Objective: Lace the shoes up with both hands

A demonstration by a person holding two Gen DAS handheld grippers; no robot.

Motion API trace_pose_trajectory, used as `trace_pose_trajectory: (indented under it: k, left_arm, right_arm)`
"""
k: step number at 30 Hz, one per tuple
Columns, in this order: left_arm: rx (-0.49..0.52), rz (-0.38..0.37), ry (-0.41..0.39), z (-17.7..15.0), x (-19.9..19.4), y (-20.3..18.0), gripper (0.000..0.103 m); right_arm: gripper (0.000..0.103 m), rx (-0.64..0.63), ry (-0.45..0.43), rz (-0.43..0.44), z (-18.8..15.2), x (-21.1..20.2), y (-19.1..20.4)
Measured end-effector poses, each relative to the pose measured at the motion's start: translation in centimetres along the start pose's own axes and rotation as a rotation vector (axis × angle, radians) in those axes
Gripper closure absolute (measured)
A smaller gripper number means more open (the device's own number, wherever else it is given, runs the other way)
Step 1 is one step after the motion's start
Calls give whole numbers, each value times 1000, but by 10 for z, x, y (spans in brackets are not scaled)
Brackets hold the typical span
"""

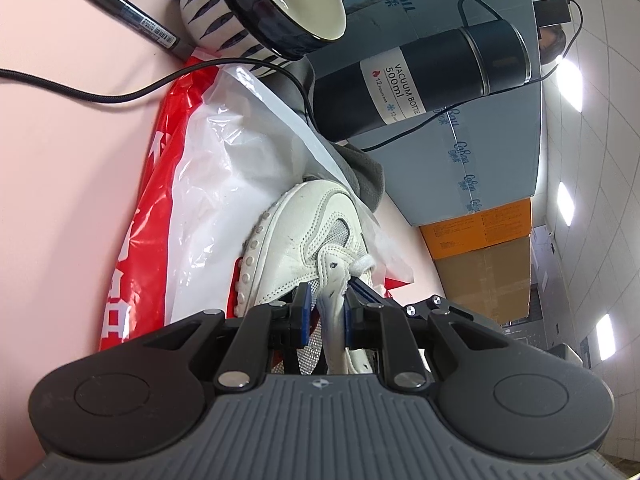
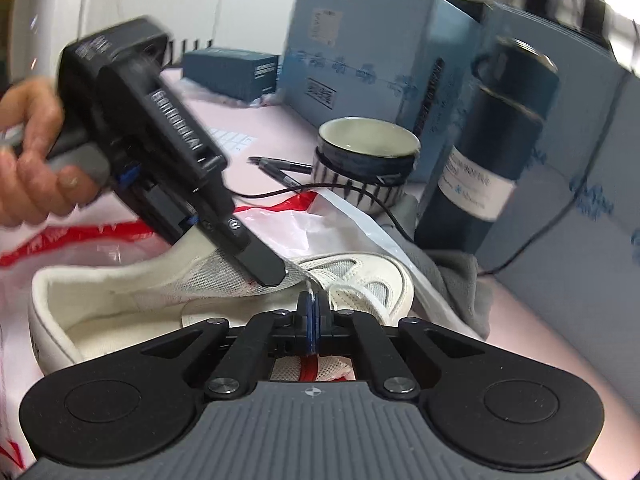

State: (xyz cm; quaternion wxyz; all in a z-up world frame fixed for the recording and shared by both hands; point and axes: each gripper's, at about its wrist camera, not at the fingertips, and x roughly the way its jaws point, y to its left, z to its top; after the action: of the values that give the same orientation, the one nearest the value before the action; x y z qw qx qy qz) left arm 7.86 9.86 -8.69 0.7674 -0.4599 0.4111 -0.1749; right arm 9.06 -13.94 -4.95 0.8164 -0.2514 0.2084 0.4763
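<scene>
A white sneaker [image 1: 296, 236] lies on a red and white plastic bag [image 1: 208, 168], toe pointing away. My left gripper [image 1: 326, 300] is shut on the shoe's eyelet flap [image 1: 334, 280], which runs as a white strip between its blue pads. In the right wrist view the left gripper [image 2: 268, 272] comes in from the left, held by a hand [image 2: 32, 160], its tip on the sneaker [image 2: 120, 292]. My right gripper [image 2: 311, 304] is shut on the white lace [image 2: 310, 287], whose thin end sticks out past the pads. The lace end [image 1: 362, 266] also shows beside the right gripper [image 1: 362, 285].
A dark vacuum bottle [image 1: 420, 84] stands against blue boxes [image 1: 480, 152] just beyond the shoe. A dark bowl [image 1: 280, 4] sits in a striped cup, with two pens [image 1: 132, 16] and a black cable [image 1: 100, 96] on the pink table [image 1: 60, 180]. A grey cloth [image 1: 364, 176] lies by the toe.
</scene>
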Motion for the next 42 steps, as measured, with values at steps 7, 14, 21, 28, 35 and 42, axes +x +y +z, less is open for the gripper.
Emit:
trace_pose_trajectory:
  k: [7, 14, 21, 28, 35, 42]
  left_arm:
    - [8, 4, -2, 0, -1, -2, 88]
    - [14, 5, 4, 2, -1, -2, 88]
    - [25, 11, 10, 3, 0, -3, 88]
    - [43, 20, 13, 3, 0, -6, 87]
    - [50, 13, 17, 4, -1, -6, 86]
    - [56, 28, 9, 5, -1, -7, 86]
  right_arm:
    - [101, 6, -14, -5, 3, 2, 2]
    - [101, -30, 14, -38, 8, 2, 9]
    - [98, -53, 57, -23, 14, -1, 7]
    - [94, -78, 155, -8, 26, 6, 8]
    - [100, -42, 150, 29, 30, -1, 0]
    - [101, -153, 128, 52, 22, 2, 1]
